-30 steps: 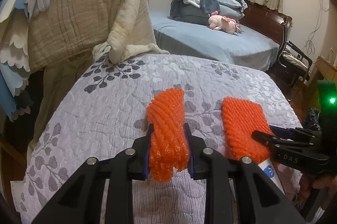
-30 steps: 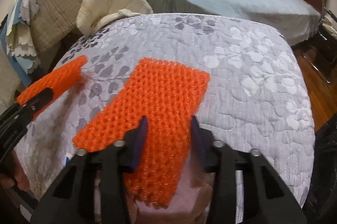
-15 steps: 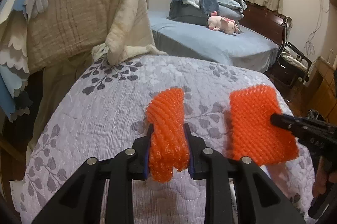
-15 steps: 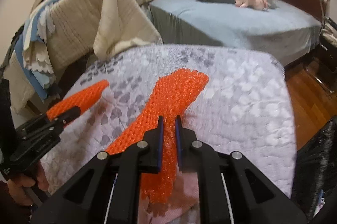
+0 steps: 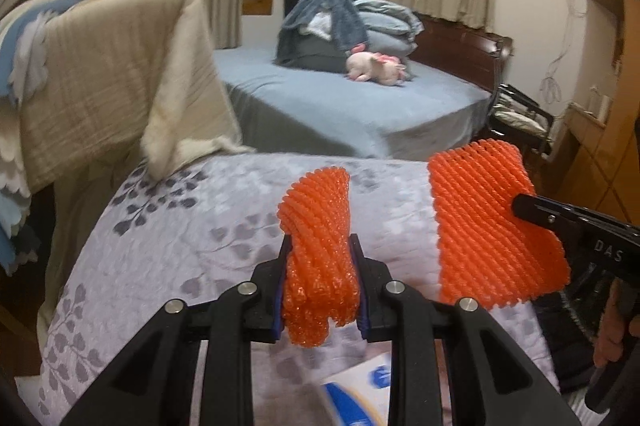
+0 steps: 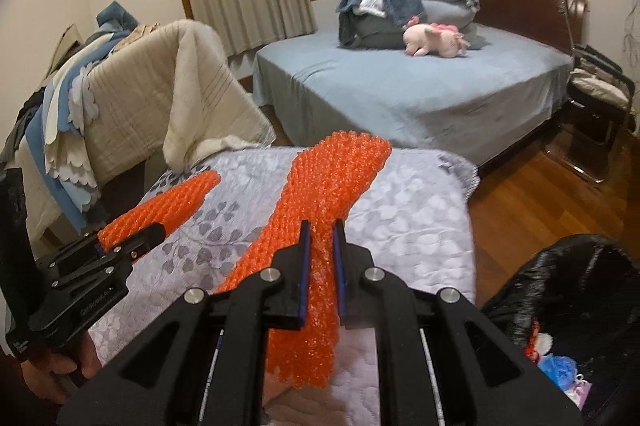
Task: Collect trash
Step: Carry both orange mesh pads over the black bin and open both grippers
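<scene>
Left hand-held gripper (image 5: 320, 282) and right hand-held gripper (image 6: 320, 266) each clamp an orange foam net (image 5: 318, 226).

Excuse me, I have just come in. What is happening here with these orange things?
A person is picking up trash with a gripper in each hand. The left gripper is shut on one orange foam net, and the right gripper is shut on a second orange net. Both nets are held above the grey flowered quilt. A black trash bag stands open at the lower right of the right camera view, with some trash already in it.
</scene>
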The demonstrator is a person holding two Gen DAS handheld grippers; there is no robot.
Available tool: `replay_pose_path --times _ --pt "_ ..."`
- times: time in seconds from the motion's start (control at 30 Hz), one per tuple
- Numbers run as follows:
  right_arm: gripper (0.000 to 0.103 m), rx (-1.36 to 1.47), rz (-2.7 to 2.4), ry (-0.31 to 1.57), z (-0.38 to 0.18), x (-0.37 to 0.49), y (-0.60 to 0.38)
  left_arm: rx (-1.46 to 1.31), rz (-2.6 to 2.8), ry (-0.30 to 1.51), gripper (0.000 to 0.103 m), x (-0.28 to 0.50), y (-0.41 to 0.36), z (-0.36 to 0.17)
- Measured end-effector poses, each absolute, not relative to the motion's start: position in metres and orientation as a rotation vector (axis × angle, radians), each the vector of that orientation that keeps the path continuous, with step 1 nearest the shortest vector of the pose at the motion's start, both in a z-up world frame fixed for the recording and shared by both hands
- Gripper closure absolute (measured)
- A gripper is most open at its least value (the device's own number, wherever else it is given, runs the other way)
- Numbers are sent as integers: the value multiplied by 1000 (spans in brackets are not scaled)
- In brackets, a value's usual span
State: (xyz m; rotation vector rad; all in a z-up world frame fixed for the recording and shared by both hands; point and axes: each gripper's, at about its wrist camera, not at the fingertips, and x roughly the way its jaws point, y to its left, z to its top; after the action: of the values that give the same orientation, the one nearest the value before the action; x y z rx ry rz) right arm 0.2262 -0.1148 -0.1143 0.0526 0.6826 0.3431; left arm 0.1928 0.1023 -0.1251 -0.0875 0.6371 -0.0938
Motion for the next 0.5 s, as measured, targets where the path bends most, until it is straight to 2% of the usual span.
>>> replay_pose_path --times 0.5 --pt "93 79 239 624 -91 199 -177 -70 -238 614 77 191 27 -100"
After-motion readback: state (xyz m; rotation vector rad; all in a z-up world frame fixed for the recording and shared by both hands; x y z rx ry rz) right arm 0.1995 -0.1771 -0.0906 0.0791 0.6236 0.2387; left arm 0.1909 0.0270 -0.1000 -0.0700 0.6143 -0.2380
